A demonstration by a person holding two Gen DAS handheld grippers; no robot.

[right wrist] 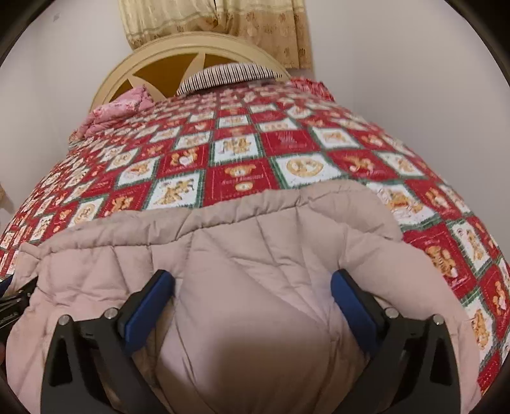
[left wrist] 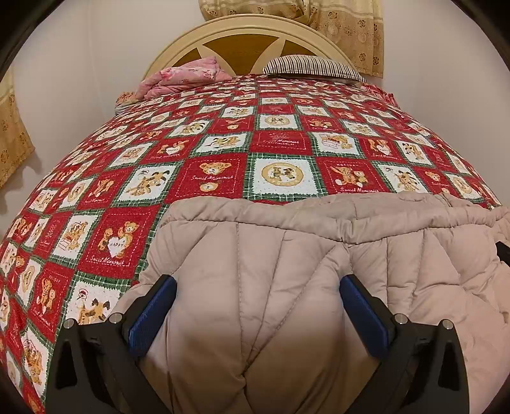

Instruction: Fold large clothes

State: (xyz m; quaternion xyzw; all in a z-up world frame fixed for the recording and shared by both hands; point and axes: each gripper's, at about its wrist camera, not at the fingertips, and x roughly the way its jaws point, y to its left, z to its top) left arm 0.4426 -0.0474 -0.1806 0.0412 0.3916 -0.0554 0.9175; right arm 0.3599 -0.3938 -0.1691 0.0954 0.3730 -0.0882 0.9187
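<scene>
A large beige quilted puffer garment (left wrist: 302, 254) lies folded on the near end of the bed, its gathered hem edge facing the headboard. My left gripper (left wrist: 257, 286) is open, its blue-padded fingers (left wrist: 153, 315) spread wide over the garment's left part. In the right wrist view the same garment (right wrist: 239, 248) fills the foreground. My right gripper (right wrist: 252, 280) is open too, its fingers (right wrist: 353, 312) spread over the garment's right part. Neither gripper holds fabric. Part of the other gripper shows at the far left edge of the right wrist view (right wrist: 12, 302).
The bed is covered by a red, white and green teddy-bear patchwork quilt (left wrist: 223, 153). A pink folded blanket (left wrist: 185, 78) and a striped pillow (left wrist: 312, 67) lie by the cream headboard (left wrist: 248, 35). Yellow curtains (left wrist: 347, 25) hang behind. Walls flank the bed.
</scene>
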